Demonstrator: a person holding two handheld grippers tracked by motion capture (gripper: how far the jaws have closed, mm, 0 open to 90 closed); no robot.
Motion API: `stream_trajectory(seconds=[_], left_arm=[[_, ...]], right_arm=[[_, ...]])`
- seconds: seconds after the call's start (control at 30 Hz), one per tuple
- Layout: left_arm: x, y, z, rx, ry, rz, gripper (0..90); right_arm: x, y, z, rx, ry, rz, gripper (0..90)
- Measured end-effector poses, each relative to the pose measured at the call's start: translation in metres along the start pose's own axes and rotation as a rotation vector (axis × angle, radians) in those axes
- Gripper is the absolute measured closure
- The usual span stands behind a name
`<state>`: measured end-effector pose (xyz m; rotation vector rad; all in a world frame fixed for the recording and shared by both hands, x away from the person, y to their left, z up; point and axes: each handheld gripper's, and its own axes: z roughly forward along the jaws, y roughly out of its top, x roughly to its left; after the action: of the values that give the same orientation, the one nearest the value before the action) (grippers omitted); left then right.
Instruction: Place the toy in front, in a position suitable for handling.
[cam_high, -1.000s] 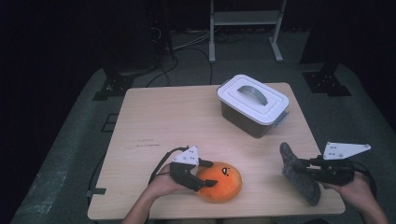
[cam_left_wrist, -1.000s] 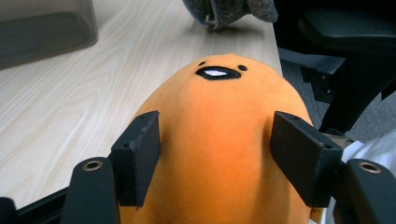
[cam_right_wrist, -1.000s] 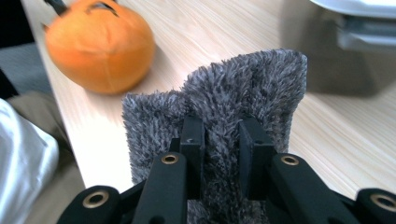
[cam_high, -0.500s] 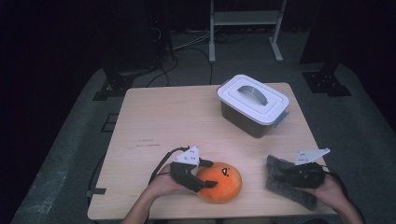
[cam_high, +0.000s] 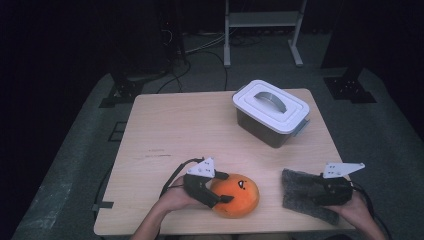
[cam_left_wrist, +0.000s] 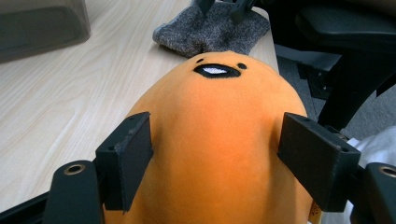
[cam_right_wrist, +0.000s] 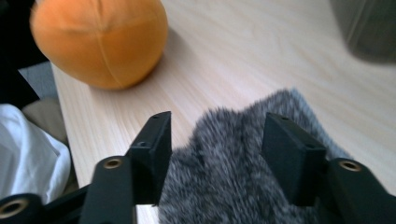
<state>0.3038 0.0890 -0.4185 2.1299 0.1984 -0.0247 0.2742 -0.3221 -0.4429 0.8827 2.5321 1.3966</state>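
Now both grippers' fingers have just been opening: left (cam_high: 223, 187) astride orange plush (cam_high: 239, 196), right (cam_high: 314, 192) over grey cloth (cam_high: 299, 195)

Black grippers (cam_high: 220, 187) bear grey three-cornered plates and trailing cables.

The light wooden table (cam_high: 180, 130) carries an orange plush (cam_high: 235, 196), a grey furry cloth (cam_high: 300, 192) and a lidded bin (cam_high: 272, 112).

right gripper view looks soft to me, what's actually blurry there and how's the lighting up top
Right gripper view: grey furry cloth smeared, container corner out of focus, orange plush fairly sharp. High view: table evenly lit, surroundings near black.
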Motion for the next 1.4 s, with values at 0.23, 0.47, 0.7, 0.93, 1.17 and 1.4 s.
stream_trajectory(seconds=[0.23, 0.47, 0.7, 0.93, 1.17, 1.4], left_arm=[[-0.001, 0.000, 0.000, 0.005, 0.003, 0.010, 24.8], [-0.001, 0.000, 0.000, 0.006, 0.001, 0.015, 24.3], [-0.001, 0.000, 0.000, 0.006, -0.001, 0.016, 24.1], [-0.001, 0.000, 0.000, 0.007, -0.002, 0.018, 23.7], [0.000, 0.000, 0.000, 0.006, -0.004, 0.017, 23.7], [0.000, 0.000, 0.000, 0.006, -0.006, 0.016, 23.4]], right_arm=[[0.008, 0.010, -0.003, -0.070, -0.038, -0.075, 31.5], [0.010, 0.014, -0.003, -0.147, -0.089, -0.074, 28.4], [0.008, 0.017, -0.006, -0.212, -0.143, -0.052, 21.4], [0.008, 0.022, -0.008, -0.242, -0.183, -0.068, 19.5], [0.010, 0.027, -0.004, -0.239, -0.185, -0.085, 17.0], [0.009, 0.035, 0.003, -0.231, -0.178, -0.051, 13.1]])
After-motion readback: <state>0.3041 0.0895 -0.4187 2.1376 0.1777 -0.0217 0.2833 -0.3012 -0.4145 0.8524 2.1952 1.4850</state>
